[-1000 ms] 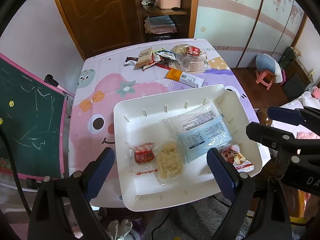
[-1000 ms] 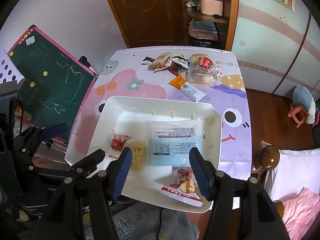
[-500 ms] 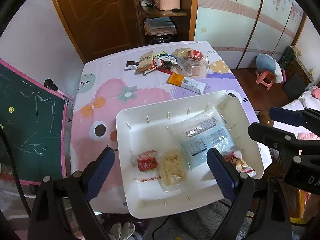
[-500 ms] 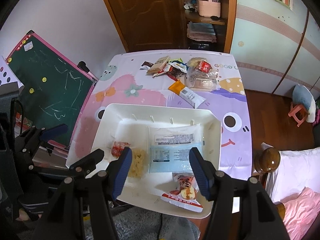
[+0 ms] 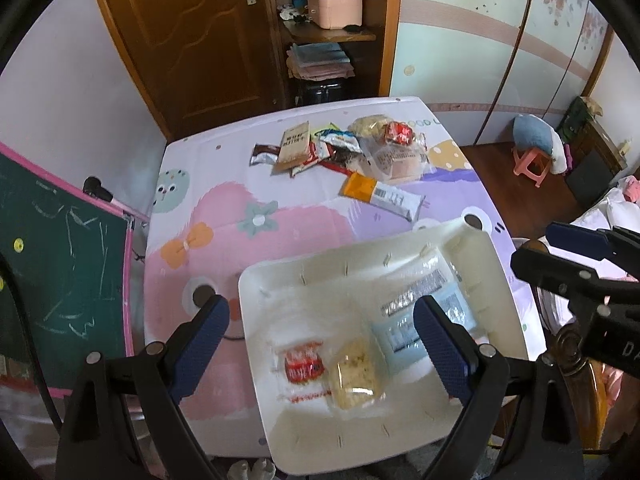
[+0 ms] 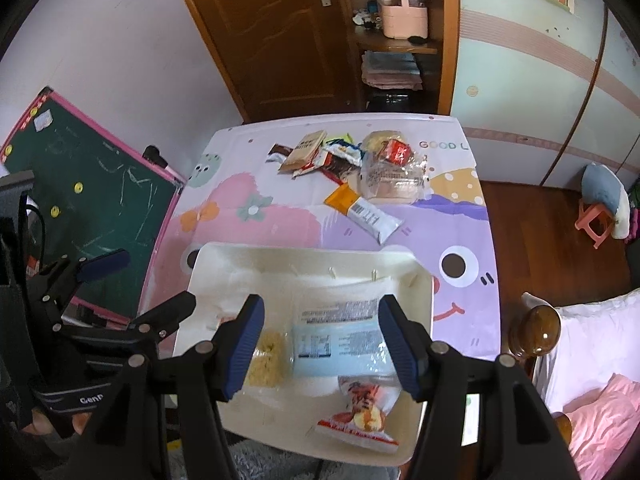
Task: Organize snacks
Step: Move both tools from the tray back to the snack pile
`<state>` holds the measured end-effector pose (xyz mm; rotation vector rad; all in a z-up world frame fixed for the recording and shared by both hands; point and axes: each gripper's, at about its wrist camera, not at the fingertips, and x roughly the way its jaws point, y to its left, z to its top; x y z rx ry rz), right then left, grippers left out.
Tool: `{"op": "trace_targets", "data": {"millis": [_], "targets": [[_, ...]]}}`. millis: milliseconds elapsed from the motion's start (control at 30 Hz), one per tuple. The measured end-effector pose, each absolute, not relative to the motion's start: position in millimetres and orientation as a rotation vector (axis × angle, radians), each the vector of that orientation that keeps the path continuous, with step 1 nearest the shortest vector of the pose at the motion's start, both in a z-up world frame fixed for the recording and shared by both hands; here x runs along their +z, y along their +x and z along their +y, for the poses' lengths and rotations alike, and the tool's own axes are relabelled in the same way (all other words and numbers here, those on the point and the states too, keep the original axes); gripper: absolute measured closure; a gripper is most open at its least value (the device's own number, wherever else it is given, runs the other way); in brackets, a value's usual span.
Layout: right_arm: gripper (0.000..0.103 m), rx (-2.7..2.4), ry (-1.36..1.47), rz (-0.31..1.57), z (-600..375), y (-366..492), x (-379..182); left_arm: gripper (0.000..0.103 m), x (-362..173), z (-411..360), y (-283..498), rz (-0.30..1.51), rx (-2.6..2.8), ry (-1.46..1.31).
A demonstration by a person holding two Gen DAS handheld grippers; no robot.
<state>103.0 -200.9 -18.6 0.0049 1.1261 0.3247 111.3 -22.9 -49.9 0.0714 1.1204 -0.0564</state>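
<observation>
A white tray (image 5: 476, 248) (image 6: 404, 268) sits at the table's near end. It holds a red packet (image 5: 302, 366), a yellow crisp cake (image 5: 356, 376) (image 6: 266, 356), a blue-and-white packet (image 5: 452, 300) (image 6: 340, 332) and a red-and-white snack bag (image 6: 360, 412). My left gripper (image 5: 320, 320) hangs open above the tray's left half, with nothing between its fingers. Open and empty too, my right gripper (image 6: 322, 320) hovers over the blue-and-white packet. A pile of loose snacks (image 5: 352, 152) (image 6: 352, 160) lies at the far end, an orange-and-white bar (image 5: 382, 196) (image 6: 362, 212) just in front of it.
A green chalkboard (image 5: 60, 280) (image 6: 92, 184) leans by the table's left side. Behind the table are a brown door and a shelf with a pink basket (image 5: 334, 6). A wooden bedpost (image 6: 538, 334) and pink bedding stand close on the right, a pink stool (image 5: 532, 164) beyond.
Both grippers have moved forward over the tray toward the far snack pile, so tray and table sit lower in both views. Jaws unchanged, nothing picked up.
</observation>
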Motion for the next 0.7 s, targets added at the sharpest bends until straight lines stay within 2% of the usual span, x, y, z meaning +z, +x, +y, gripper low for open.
{"op": "trace_targets", "data": {"millis": [400,700], "targets": [[0.043,0.212,-0.043,0.978,-231,196,0,0.010,-68,-62,213,1.126,-0.130,0.083],[0.043,0.196,0.035,0.979,-265,283,-35,0.010,-155,-92,303,1.308,-0.049,-0.058]]}}
